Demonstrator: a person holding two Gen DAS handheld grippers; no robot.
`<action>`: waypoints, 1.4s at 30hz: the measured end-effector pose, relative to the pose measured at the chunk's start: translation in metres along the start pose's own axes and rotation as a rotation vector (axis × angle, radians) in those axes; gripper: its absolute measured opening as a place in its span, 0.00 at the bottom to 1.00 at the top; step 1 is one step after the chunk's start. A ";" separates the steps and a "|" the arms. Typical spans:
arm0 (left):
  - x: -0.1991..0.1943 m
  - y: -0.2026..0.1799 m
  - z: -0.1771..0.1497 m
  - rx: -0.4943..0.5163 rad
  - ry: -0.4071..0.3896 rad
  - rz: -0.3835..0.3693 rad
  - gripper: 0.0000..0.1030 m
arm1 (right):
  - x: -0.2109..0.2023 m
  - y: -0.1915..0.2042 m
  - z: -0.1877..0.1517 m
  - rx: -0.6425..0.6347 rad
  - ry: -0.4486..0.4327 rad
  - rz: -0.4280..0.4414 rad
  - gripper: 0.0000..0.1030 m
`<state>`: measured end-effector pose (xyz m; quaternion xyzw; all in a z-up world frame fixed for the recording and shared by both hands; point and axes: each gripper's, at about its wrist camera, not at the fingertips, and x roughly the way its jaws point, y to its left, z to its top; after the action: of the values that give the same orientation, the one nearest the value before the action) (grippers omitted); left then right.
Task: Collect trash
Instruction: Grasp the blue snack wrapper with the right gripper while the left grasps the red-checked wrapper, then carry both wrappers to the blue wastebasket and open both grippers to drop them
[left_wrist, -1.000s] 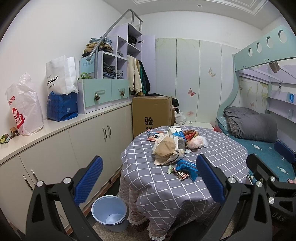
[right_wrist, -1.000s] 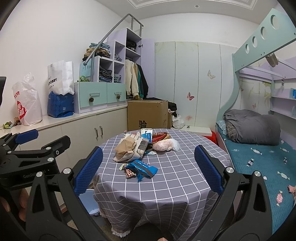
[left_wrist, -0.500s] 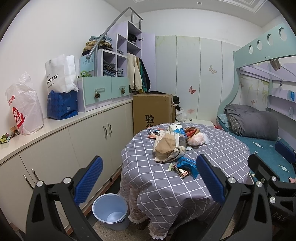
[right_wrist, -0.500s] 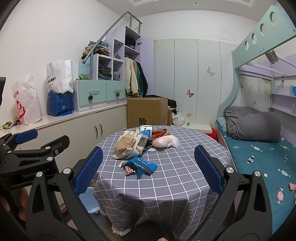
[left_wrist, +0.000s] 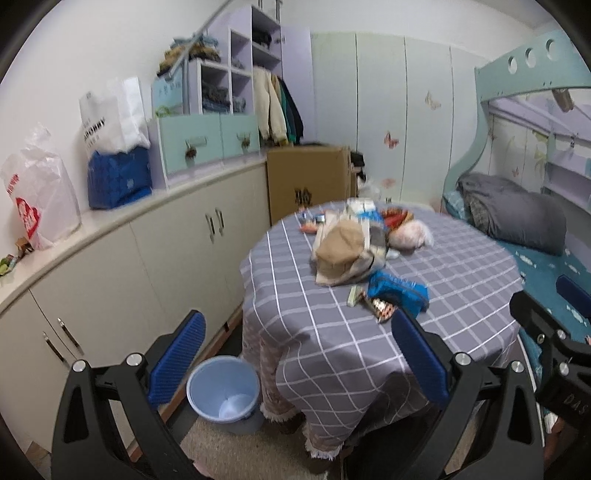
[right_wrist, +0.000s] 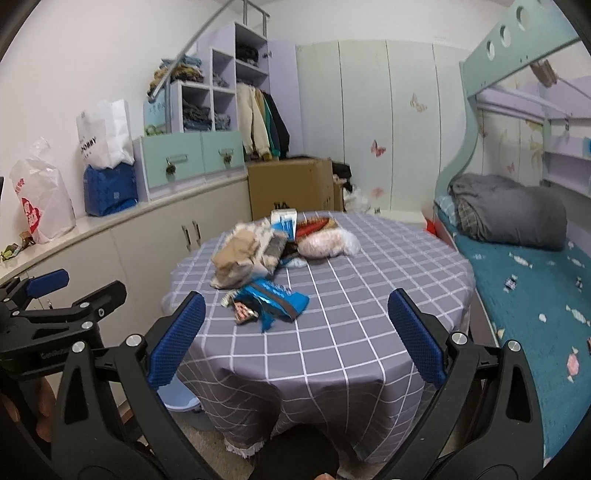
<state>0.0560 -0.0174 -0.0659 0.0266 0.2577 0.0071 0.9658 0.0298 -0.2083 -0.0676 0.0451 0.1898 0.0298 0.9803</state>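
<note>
Both grippers, left gripper (left_wrist: 295, 354) and right gripper (right_wrist: 295, 339), are hanging wide, holding nothing. Right should be approaching the blue wrapper (right_wrist: 275, 297) low, clamping its raised edge.

Black claw (right_wrist: 295, 339), ribbed blue pads (right_wrist: 177, 339), silver screws

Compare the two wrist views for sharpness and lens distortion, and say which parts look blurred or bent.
Left wrist view: motion blur smears the trash pile and cardboard box, while the left tongs stay crisp. Right wrist view: milder blur on the blue wrapper; the right tongs are sharp. Both: fisheye bends the counter and bunk bed frame, with dark corners.
</note>
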 end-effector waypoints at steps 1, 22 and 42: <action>0.010 -0.001 -0.002 -0.002 0.027 -0.006 0.96 | 0.008 -0.002 -0.001 -0.001 0.024 0.001 0.94; 0.123 0.008 0.006 -0.113 0.266 -0.041 0.96 | 0.200 0.001 0.000 -0.077 0.387 0.180 0.73; 0.181 -0.071 0.022 0.003 0.333 -0.150 0.62 | 0.178 -0.064 0.004 0.068 0.303 0.127 0.31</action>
<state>0.2236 -0.0841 -0.1411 0.0074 0.4154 -0.0608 0.9076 0.1987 -0.2589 -0.1361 0.0853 0.3332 0.0915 0.9345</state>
